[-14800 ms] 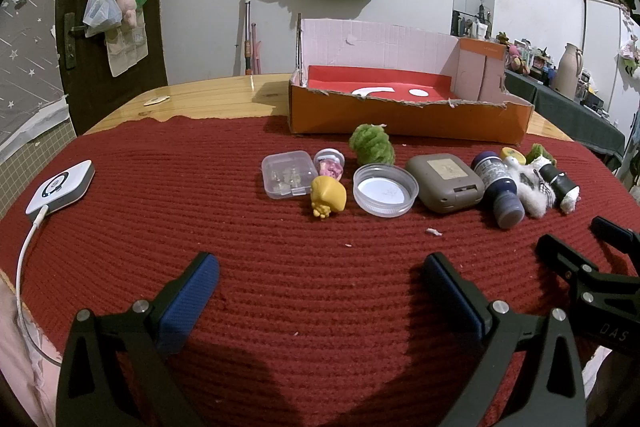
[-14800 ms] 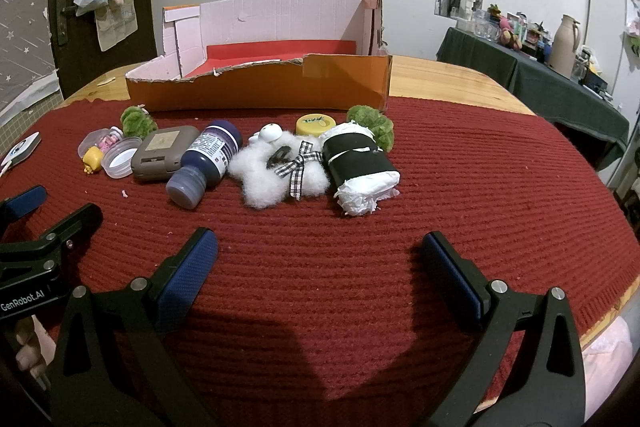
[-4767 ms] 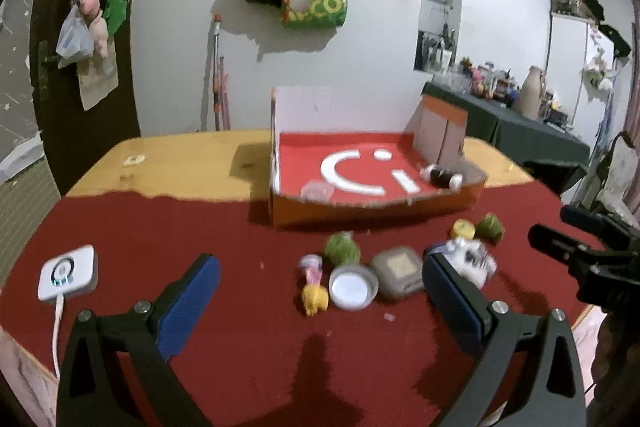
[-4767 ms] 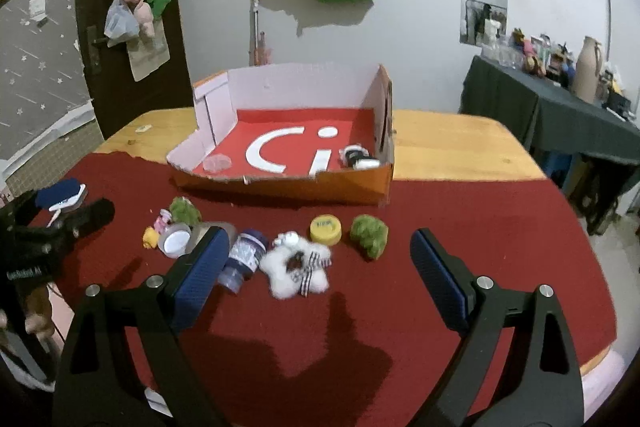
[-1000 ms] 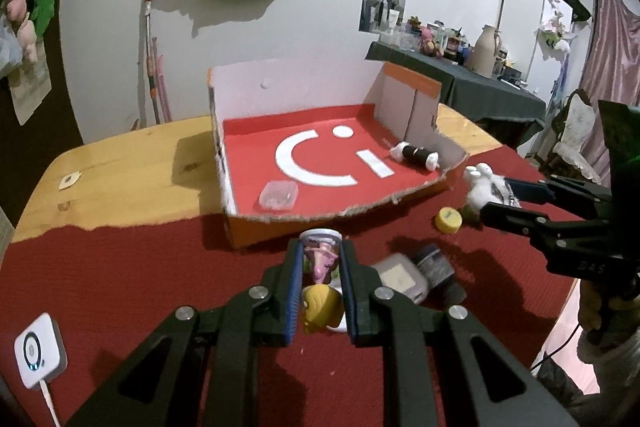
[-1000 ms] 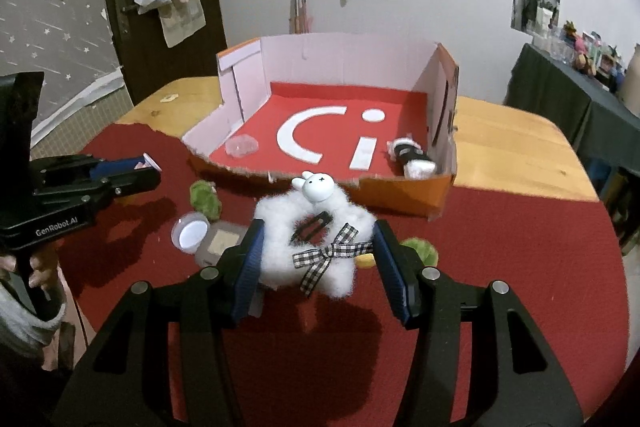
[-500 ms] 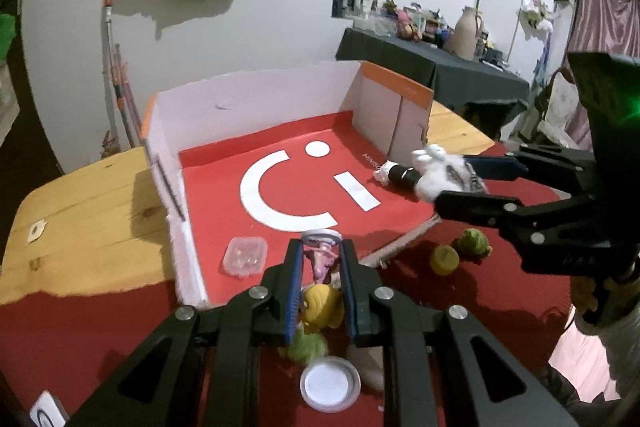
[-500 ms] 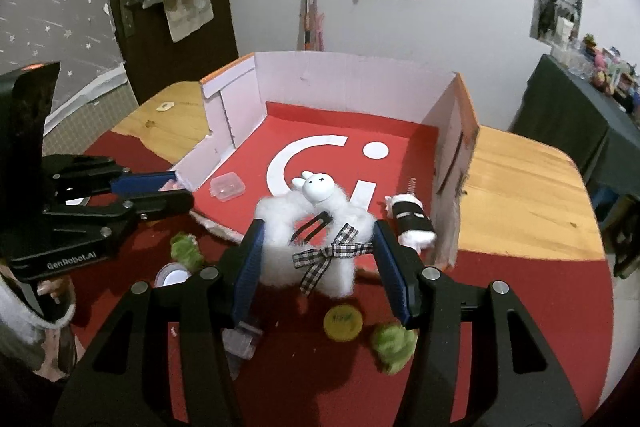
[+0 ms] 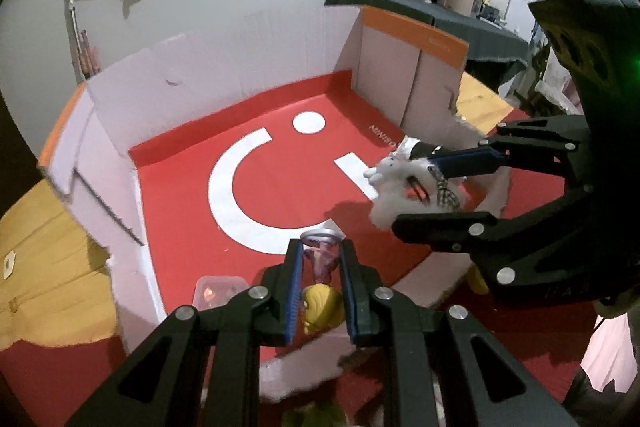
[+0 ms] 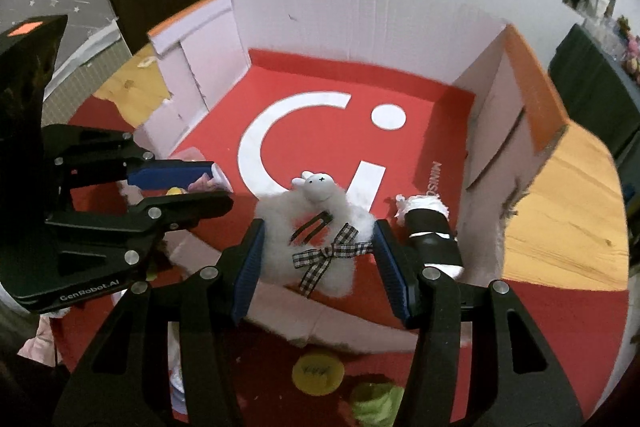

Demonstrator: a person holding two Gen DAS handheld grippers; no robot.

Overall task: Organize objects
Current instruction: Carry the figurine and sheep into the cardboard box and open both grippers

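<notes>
Below right tool [image 10: 316, 255]: yellow cap [image 10: 318, 371]

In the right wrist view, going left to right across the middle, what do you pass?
Left gripper → fluffy white sheep in the right gripper → black and white roll → box's right wall

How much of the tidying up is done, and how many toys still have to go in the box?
Two things already lie in the box: a clear case and a black-and-white roll. In hand: the left gripper holds a small yellow-and-pink toy, and the right gripper holds the fluffy white sheep, both over the box. Left on the red mat: at least a yellow cap and a green pom-pom.
</notes>
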